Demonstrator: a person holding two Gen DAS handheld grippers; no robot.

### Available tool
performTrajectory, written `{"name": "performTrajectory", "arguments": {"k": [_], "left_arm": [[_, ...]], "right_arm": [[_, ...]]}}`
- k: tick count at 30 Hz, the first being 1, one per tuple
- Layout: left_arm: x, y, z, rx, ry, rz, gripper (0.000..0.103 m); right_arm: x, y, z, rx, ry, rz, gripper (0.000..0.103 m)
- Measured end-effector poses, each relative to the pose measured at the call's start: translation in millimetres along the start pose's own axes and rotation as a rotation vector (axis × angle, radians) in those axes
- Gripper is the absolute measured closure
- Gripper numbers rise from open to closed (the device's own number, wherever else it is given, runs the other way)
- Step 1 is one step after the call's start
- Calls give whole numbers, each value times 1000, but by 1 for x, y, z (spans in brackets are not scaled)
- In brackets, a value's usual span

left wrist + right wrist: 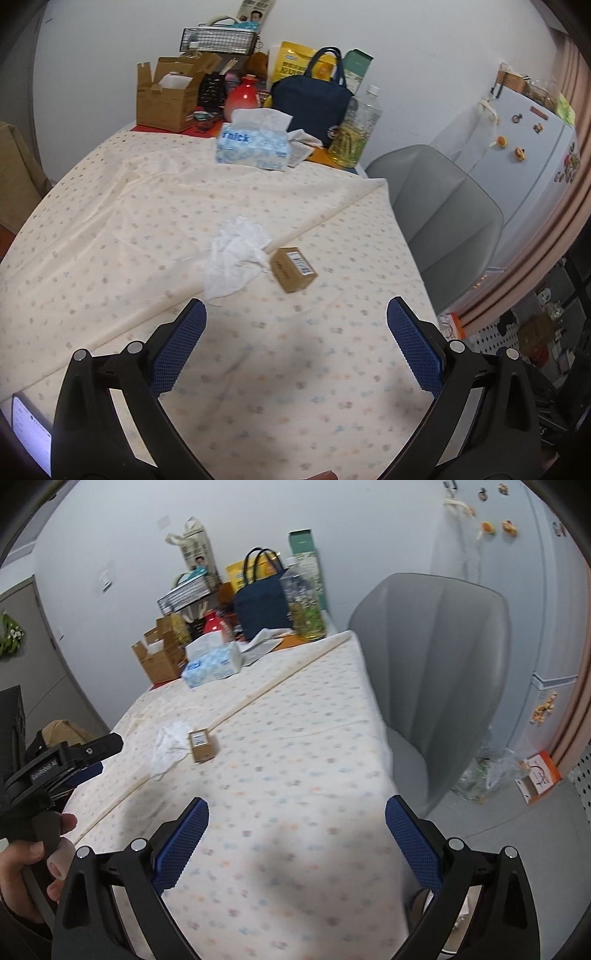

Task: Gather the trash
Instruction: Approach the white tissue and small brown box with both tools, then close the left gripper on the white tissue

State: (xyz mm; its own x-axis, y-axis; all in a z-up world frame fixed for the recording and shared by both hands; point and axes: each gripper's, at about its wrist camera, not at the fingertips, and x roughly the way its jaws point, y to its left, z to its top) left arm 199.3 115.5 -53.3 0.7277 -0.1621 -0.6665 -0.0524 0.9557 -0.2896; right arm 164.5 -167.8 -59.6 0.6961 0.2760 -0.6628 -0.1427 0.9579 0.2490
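Note:
A crumpled white tissue (236, 254) lies mid-table on the dotted cloth, touching a small brown cardboard box (293, 269) with a barcode label on its right. My left gripper (295, 314) hovers open just short of both, nothing between its blue pads. In the right wrist view the tissue (168, 747) and box (202, 746) lie further off to the left. My right gripper (295, 812) is open and empty over the table's near right part. A hand holds the left gripper's body (55, 771) at the left edge.
At the table's far end stand a blue tissue pack (255, 146), an open carton (166, 98), a navy bag (314, 99), a red pot (242, 98) and a plastic bottle (356, 129). A grey chair (436, 679) stands right of the table; a clear plastic bag (484, 775) lies on the floor beyond.

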Motion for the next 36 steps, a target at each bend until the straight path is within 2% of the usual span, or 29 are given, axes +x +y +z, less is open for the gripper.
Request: {"name": "performTrajectory", "arguments": {"k": [15, 20, 23, 30, 33, 35, 36], "left_arm": [[19, 96, 4, -145, 23, 36, 6], [26, 106, 8, -168, 25, 36, 6], [34, 101, 7, -167, 32, 37, 8], [50, 115, 3, -210, 54, 56, 26], [54, 121, 4, -212, 59, 66, 27], [57, 124, 4, -211, 64, 69, 28], [58, 125, 4, -212, 66, 69, 30]], "right_arm": [[69, 57, 17, -83, 103, 82, 17], [103, 83, 23, -126, 150, 103, 19], [125, 100, 25, -162, 174, 114, 24], [170, 127, 23, -205, 246, 146, 42], [180, 130, 23, -205, 251, 149, 43], [188, 132, 25, -206, 256, 152, 49], [192, 133, 26, -206, 261, 155, 59]]}}
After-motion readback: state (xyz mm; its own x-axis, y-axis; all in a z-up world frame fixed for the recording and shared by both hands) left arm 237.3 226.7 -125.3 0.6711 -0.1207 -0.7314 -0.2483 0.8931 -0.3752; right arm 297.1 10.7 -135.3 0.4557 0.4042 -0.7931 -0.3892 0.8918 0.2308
